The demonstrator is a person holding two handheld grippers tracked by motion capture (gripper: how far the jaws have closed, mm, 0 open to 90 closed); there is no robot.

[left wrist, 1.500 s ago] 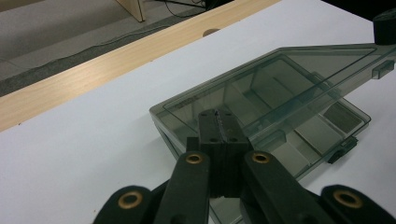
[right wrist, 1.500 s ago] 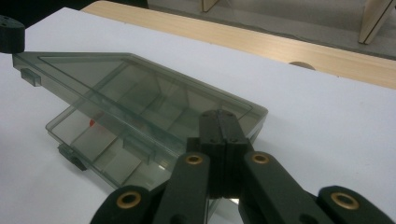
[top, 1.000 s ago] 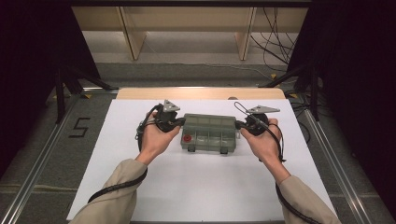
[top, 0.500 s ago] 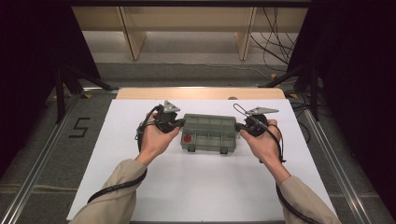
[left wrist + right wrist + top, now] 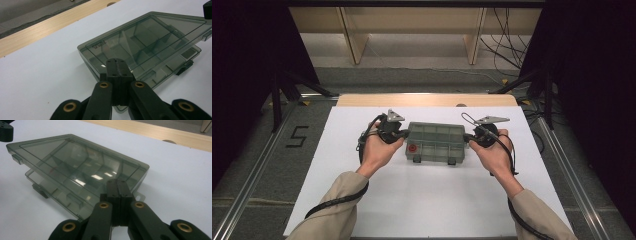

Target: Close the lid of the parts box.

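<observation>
Tongs on both sides are pressed together and empty, my left tongs (image 5: pixel 404 134) at the left short end of the grey plastic box (image 5: pixel 435 142) and my right tongs (image 5: pixel 468 137) at its right end, the box lying crosswise mid-desk (image 5: pixel 422 200) between them.

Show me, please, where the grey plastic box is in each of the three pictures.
High view: the grey plastic box lies mid-table on the white sheet, between the two grippers.
Left gripper view: the box fills the centre and right, beyond the shut jaws.
Right gripper view: the box fills the left and centre.
Shared landmark: the wooden table edge beyond the box.
</observation>
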